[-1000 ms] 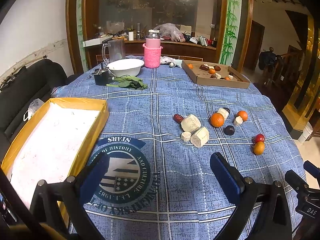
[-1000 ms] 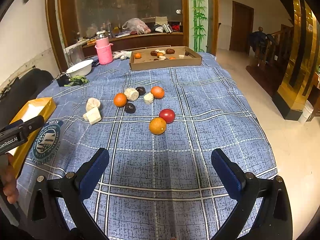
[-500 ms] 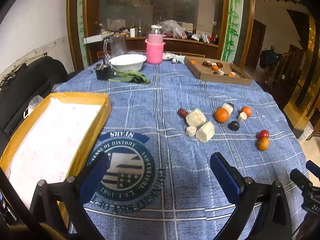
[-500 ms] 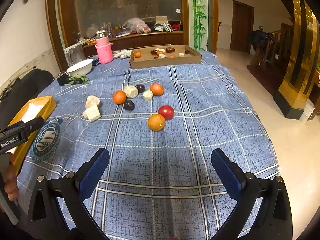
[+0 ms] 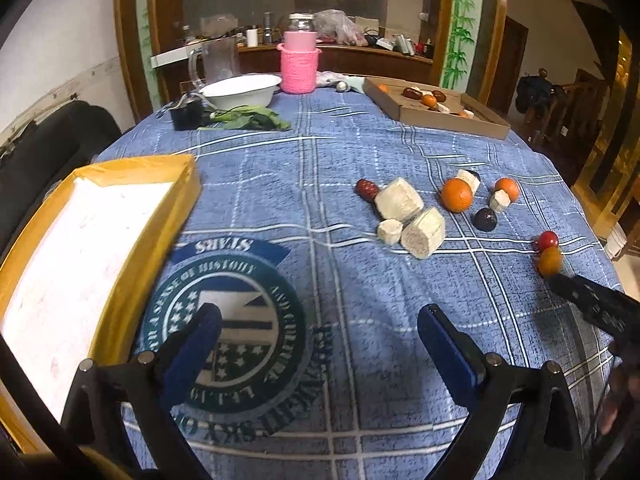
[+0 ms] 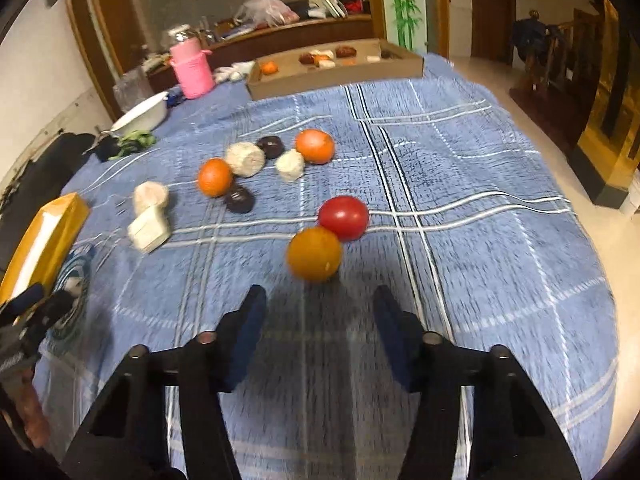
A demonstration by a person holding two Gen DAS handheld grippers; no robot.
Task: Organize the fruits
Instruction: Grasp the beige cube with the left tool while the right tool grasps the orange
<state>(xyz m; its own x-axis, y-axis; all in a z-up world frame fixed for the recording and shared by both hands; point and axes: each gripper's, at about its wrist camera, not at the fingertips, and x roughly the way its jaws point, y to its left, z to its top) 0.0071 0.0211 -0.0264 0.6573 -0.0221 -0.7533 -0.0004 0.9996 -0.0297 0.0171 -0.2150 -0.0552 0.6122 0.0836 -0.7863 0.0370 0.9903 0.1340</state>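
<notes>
Our right tongs point(image 6: 320, 312) sit spread apart, empty, just short of the yellow-orange fruit point(image 6: 315, 253), which touches the red fruit point(image 6: 344, 217) on the worktop point(image 6: 460, 184). Left tongs point(image 5: 318, 334) wide apart, empty, beside the yellow tray point(image 5: 120, 300).

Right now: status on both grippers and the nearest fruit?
Left gripper open, empty, over the tablecloth. Right gripper open, empty, just short of the yellow-orange fruit. Red fruit touching it behind; nothing between.
</notes>
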